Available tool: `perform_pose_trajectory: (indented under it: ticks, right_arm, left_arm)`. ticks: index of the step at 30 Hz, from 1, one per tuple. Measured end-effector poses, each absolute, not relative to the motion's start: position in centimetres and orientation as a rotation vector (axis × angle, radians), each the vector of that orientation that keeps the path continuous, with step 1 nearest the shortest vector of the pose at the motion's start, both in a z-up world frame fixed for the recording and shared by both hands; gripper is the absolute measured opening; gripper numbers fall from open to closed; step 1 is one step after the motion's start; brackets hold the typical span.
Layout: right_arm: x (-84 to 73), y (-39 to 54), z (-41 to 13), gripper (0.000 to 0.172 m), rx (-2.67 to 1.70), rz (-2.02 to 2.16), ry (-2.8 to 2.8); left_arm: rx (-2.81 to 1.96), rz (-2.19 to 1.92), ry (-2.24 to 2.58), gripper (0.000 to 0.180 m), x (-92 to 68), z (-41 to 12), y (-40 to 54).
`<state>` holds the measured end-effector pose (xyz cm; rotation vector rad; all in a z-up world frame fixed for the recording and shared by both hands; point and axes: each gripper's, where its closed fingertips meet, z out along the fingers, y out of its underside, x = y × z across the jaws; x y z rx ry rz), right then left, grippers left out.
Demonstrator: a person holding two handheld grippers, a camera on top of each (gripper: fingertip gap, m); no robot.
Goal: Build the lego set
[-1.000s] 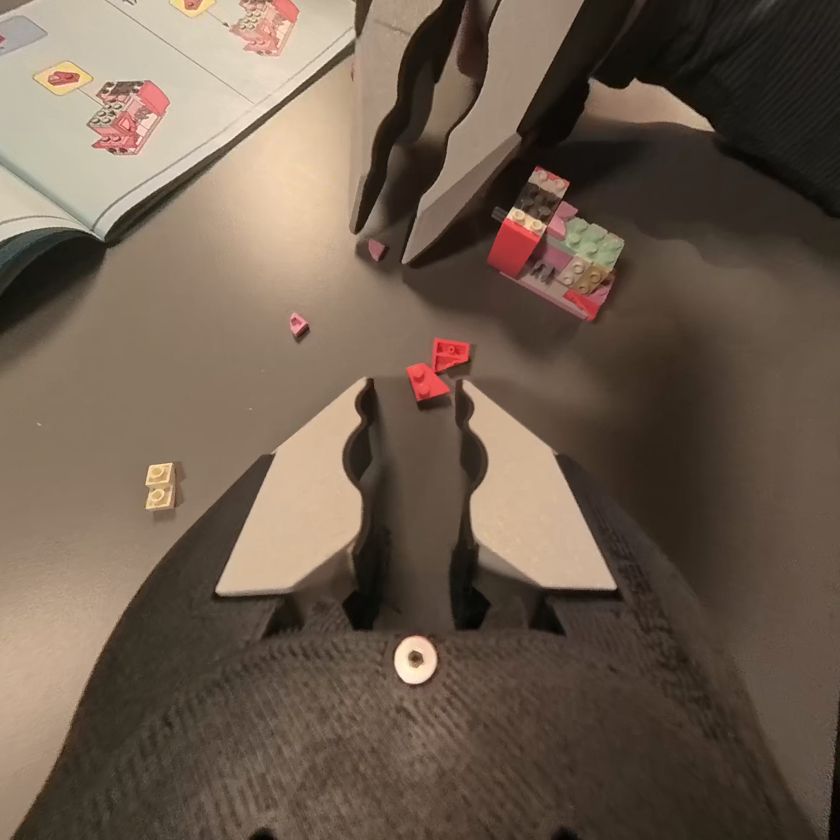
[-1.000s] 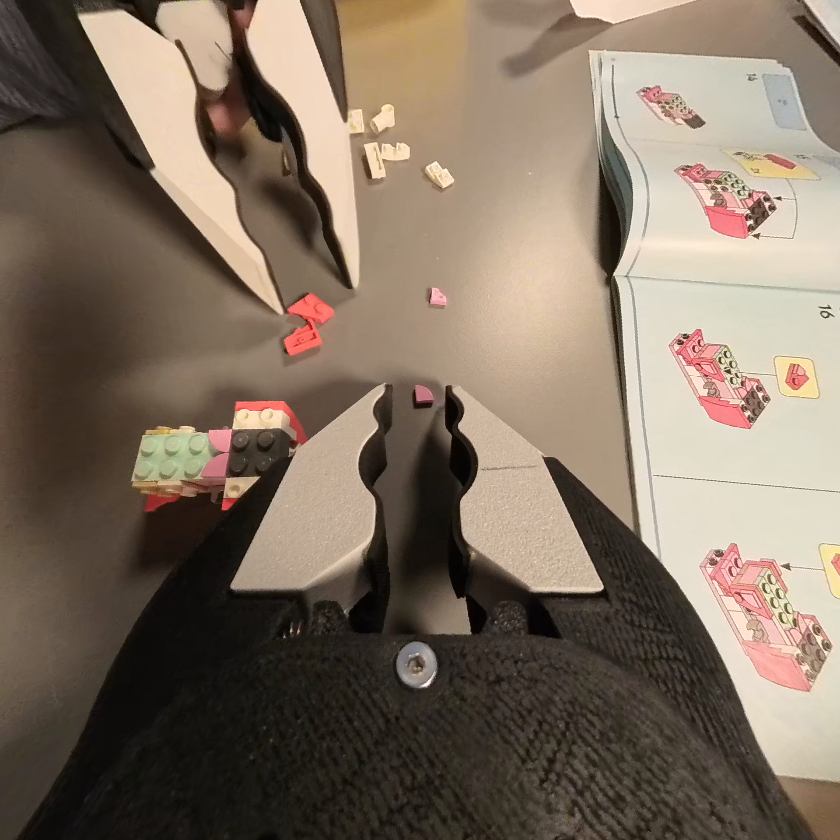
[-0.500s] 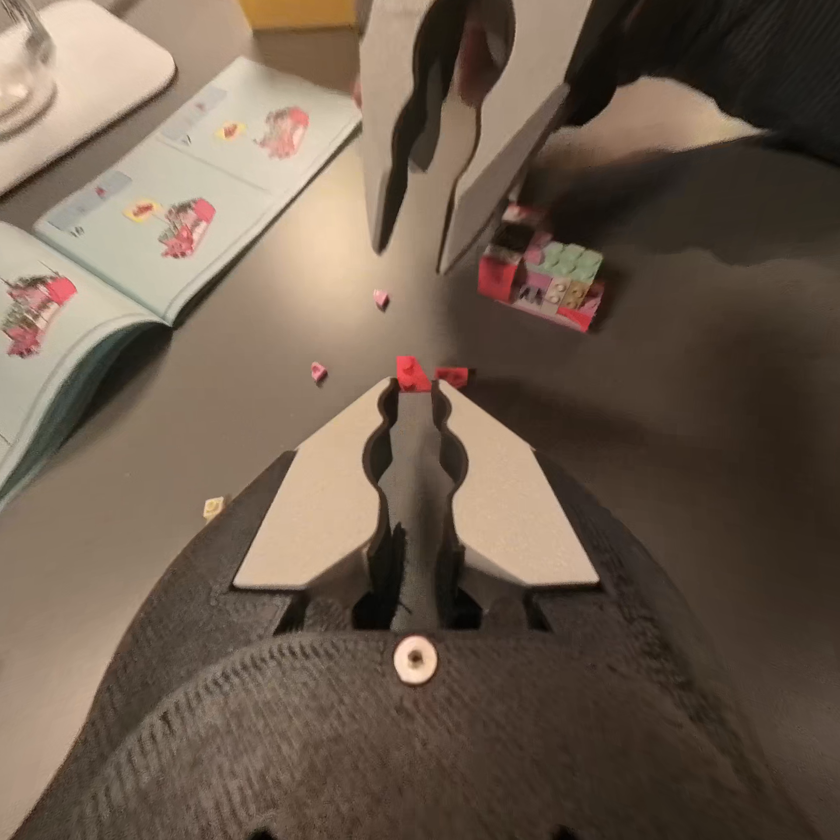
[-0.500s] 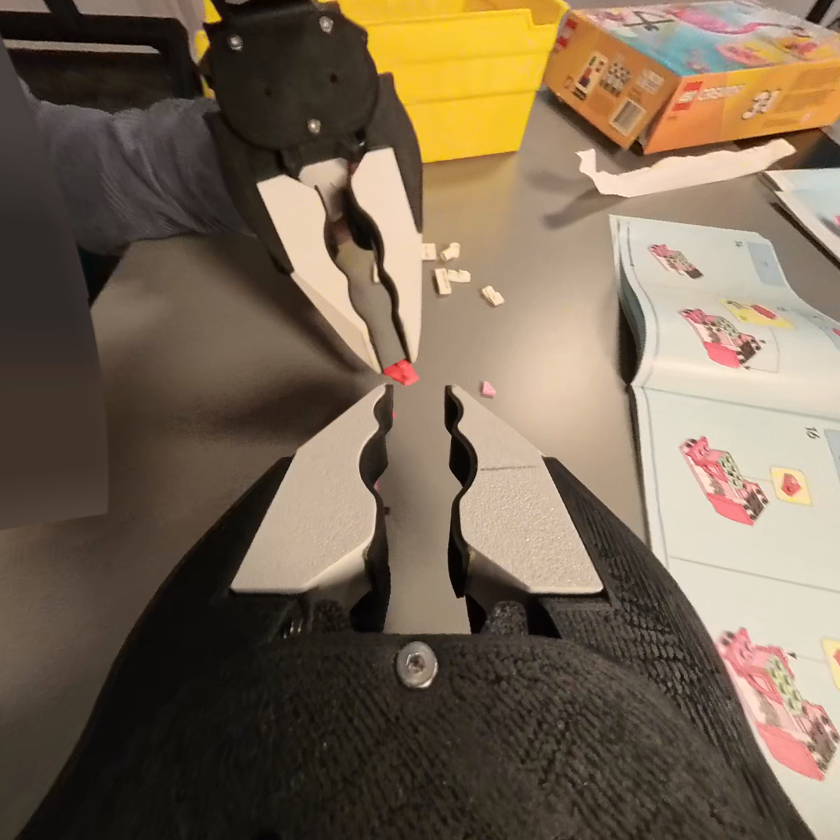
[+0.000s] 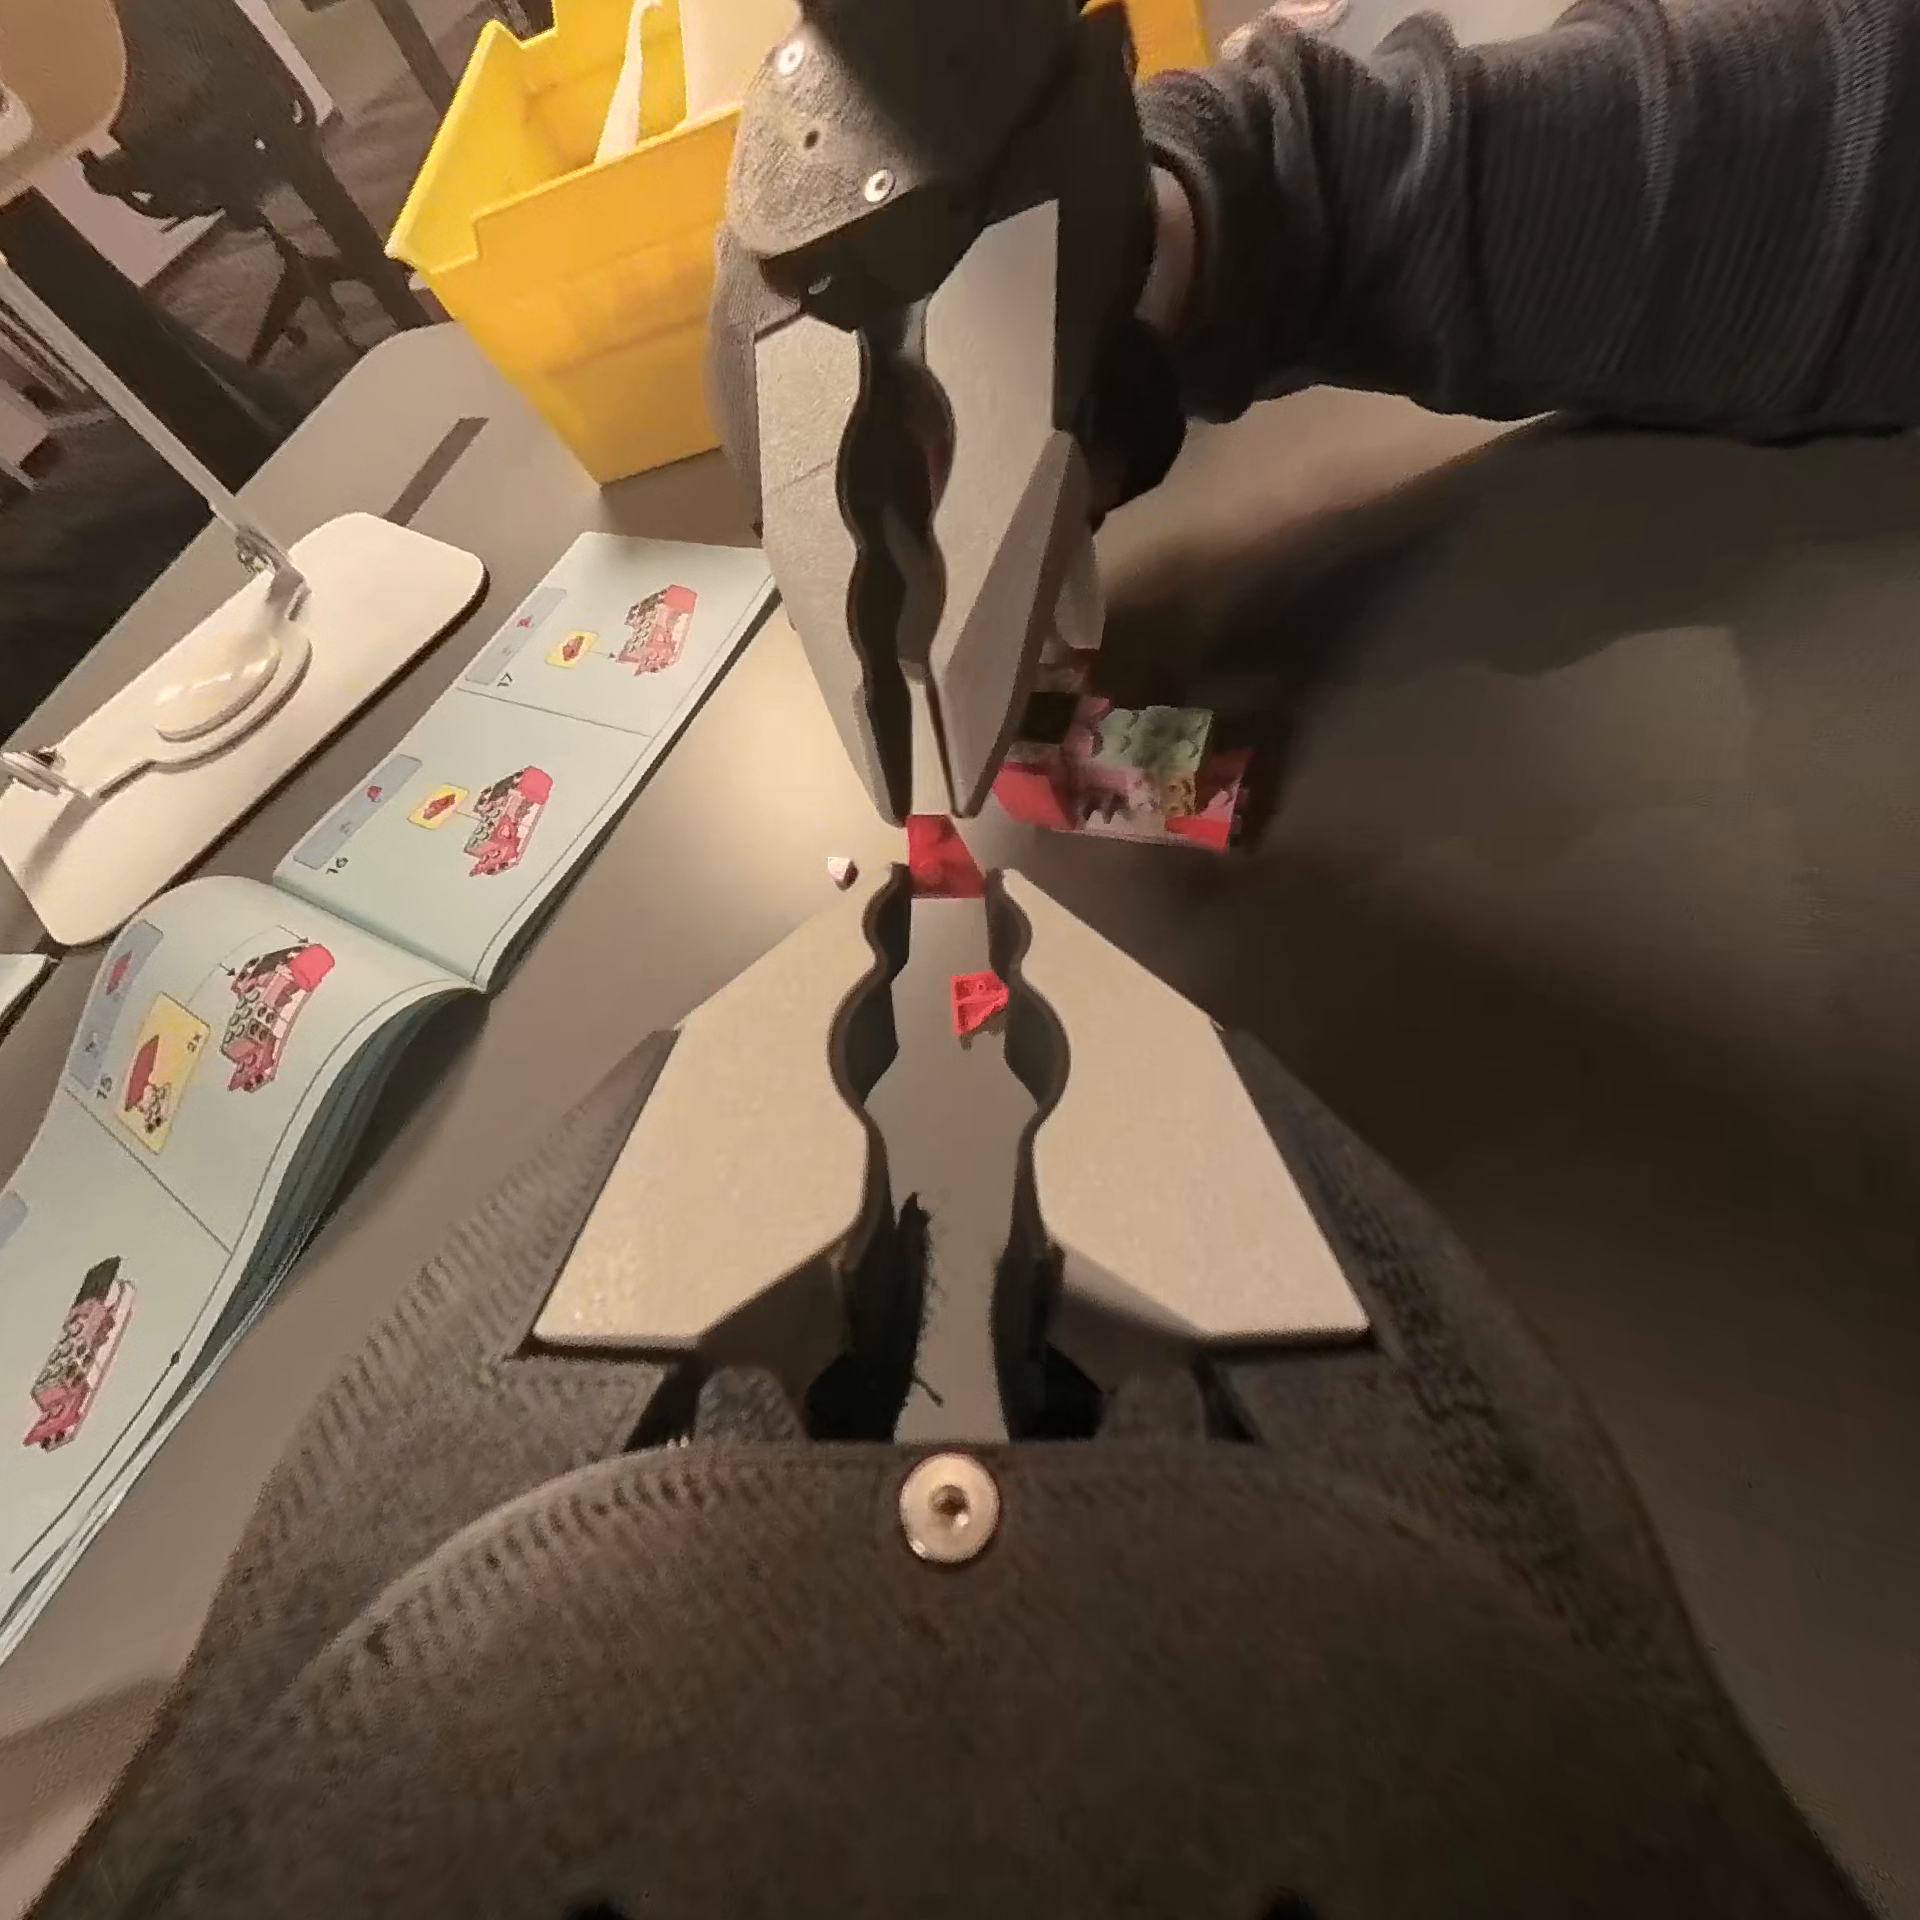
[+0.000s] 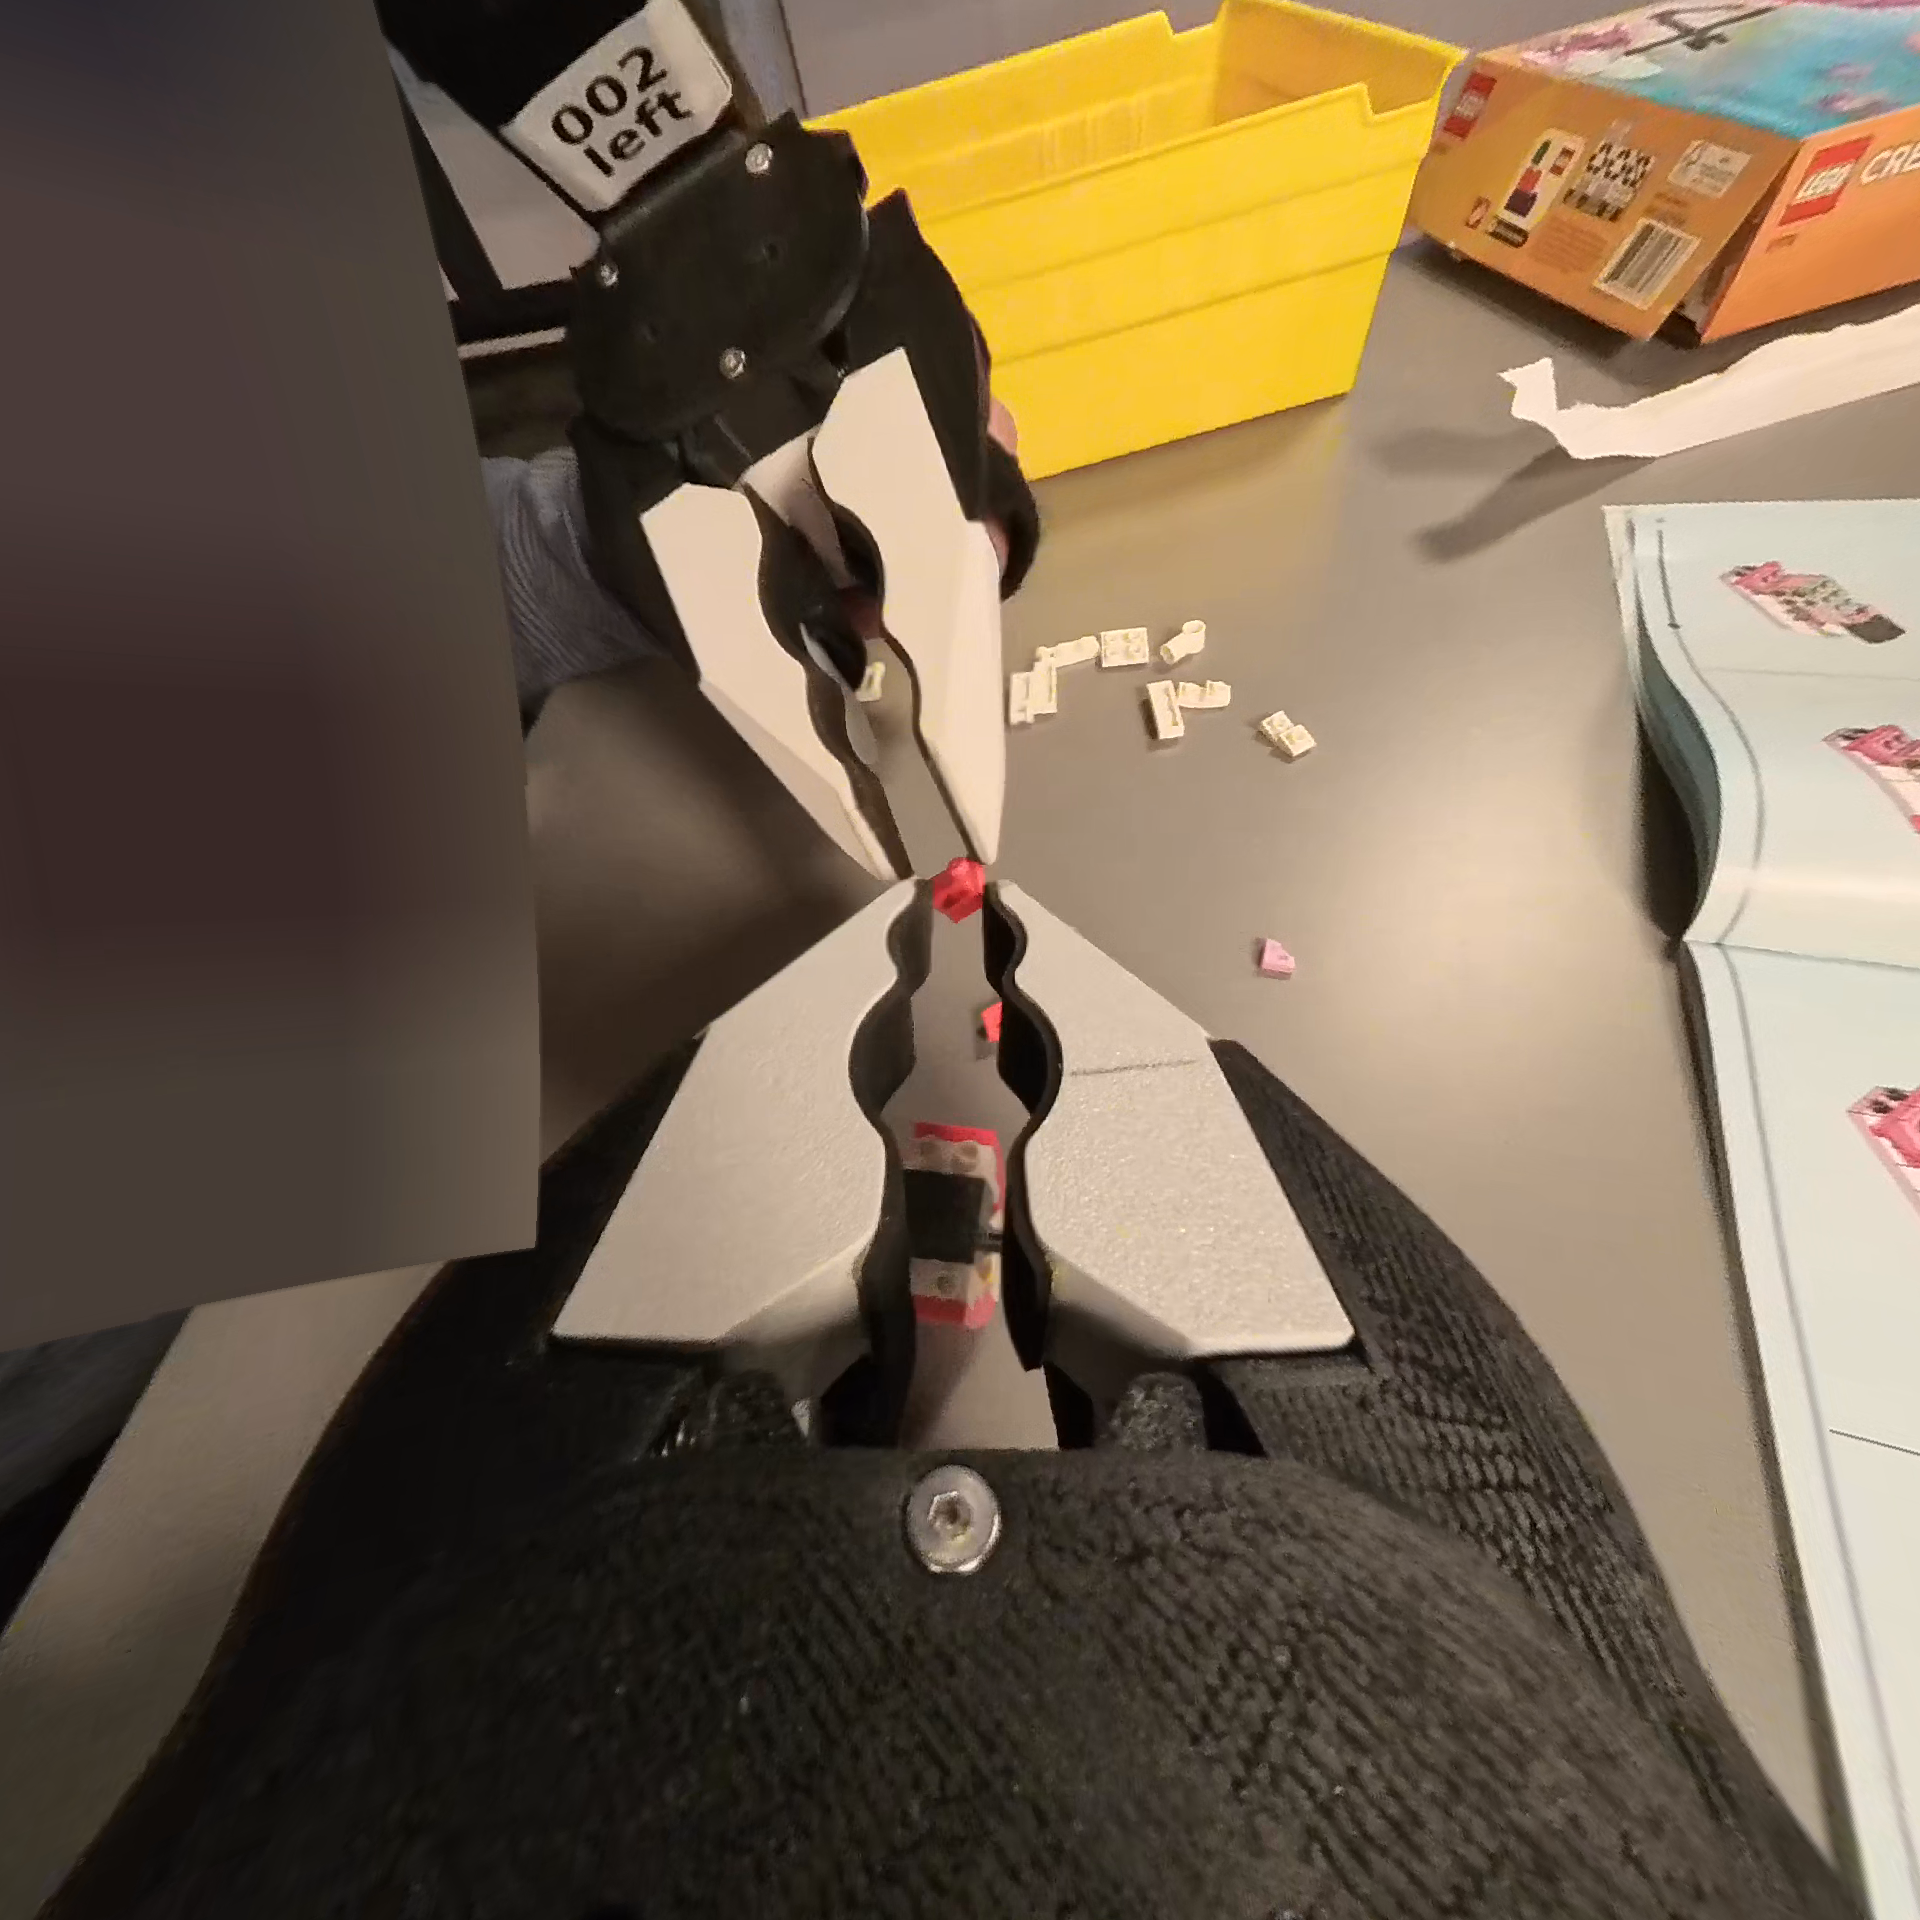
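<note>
My left gripper (image 5: 945, 885) is shut on a small red wedge brick (image 5: 940, 860) and holds it in the air above the dark table. My right gripper (image 6: 954, 914) meets it tip to tip and its pads press on the same red brick (image 6: 956, 896). A second red piece (image 5: 977, 1003) lies on the table below. A partly built pink, red, green and black brick model (image 5: 1132, 774) stands behind the right gripper; in the right wrist view the model (image 6: 951, 1226) shows between the fingers, lower down.
An open instruction booklet (image 5: 416, 831) lies to one side (image 6: 1787, 831). A small pink piece (image 6: 1276, 956) and several white pieces (image 6: 1143, 675) lie loose. A yellow bin (image 6: 1174, 229), an orange box (image 6: 1662, 177), a torn paper strip (image 6: 1662, 405) and a white lamp base (image 5: 239, 665) stand farther back. Left and right tips are no more than a few centimetres apart. Left tips and right tips are each some 9 centimeters from the small pink piece (image 6: 1276, 956).
My left gripper shut on one red brick and lifted it off the table. My right gripper rose from the table, met it tip to tip and closed on the same brick.
</note>
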<state>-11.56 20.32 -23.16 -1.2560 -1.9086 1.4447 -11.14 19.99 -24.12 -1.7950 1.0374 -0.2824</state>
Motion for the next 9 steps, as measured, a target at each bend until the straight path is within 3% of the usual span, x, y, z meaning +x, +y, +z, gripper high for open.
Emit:
perform_pose_trajectory:
  ticks: [9]
  right_arm:
    - [-11.43,20.10,-23.45,0.007,-1.291,1.514,-1.913]
  left_arm:
    - [-1.764,-0.265,1.063,0.014,-10.68,-24.04,19.82]
